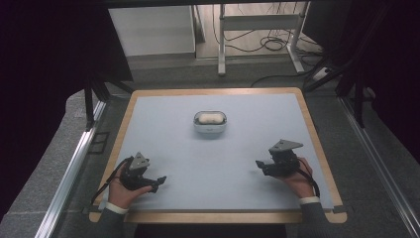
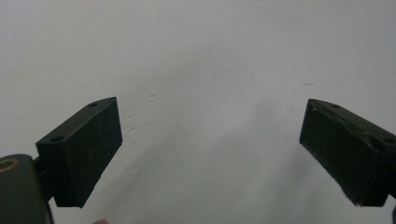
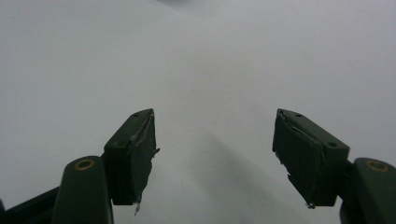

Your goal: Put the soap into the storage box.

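Pale blue matting is covering the table, framed by a wooden edge, and I am watching both tools sitting low toward the bottom of the high view. Near the centre of the frame, slightly above the middle, a small white case with a rounded outline is lying on the mat, well apart from both tools. At the lower left of the high view I am seeing the left tool resting in a hand, its jaws pointing toward the right of the frame. In the left gripper view its two black jaws are standing wide apart with bare mat between them, so it is holding nothing. At the lower right of the high view the right tool is sitting in the other hand, its jaws pointing toward the left of the frame, a grey three-cornered plate riding on top. In the right gripper view its jaws are gaping roughly halfway, with empty mat between the worn pads, gripping nothing. Both tools are lying about equally far from the case, one on either side.
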{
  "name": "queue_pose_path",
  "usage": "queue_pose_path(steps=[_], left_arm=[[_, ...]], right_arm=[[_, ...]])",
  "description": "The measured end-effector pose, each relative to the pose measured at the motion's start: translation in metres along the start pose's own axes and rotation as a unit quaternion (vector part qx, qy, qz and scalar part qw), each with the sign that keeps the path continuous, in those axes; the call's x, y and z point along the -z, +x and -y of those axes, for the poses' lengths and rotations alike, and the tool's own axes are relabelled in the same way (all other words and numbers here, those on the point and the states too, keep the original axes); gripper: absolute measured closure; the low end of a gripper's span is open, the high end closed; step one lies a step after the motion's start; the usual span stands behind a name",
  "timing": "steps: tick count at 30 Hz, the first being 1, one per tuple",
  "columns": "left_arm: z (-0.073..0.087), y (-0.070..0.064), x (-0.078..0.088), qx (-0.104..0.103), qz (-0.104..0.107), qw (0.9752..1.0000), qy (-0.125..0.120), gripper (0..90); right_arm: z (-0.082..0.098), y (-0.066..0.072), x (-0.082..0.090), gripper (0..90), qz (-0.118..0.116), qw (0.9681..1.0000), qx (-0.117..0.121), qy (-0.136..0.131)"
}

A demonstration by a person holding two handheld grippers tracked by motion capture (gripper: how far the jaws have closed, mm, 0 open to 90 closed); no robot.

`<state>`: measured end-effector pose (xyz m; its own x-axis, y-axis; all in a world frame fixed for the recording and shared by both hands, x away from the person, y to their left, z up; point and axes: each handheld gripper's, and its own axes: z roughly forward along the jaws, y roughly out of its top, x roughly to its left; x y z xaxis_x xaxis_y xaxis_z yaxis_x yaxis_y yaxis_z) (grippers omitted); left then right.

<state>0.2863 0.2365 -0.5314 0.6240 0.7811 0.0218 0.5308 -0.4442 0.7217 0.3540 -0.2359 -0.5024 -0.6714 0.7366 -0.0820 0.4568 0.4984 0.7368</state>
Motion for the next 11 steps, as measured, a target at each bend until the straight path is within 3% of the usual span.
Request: queue_pose_path(steps=[11], left_arm=[[-0.0001,0.0011,0.0026,0.003,-0.002,1.0,-0.005,6.2]], right_arm=[[-0.0009,0.0019,-0.0003,25.9,-0.003,1.0,0.002,-0.007]])
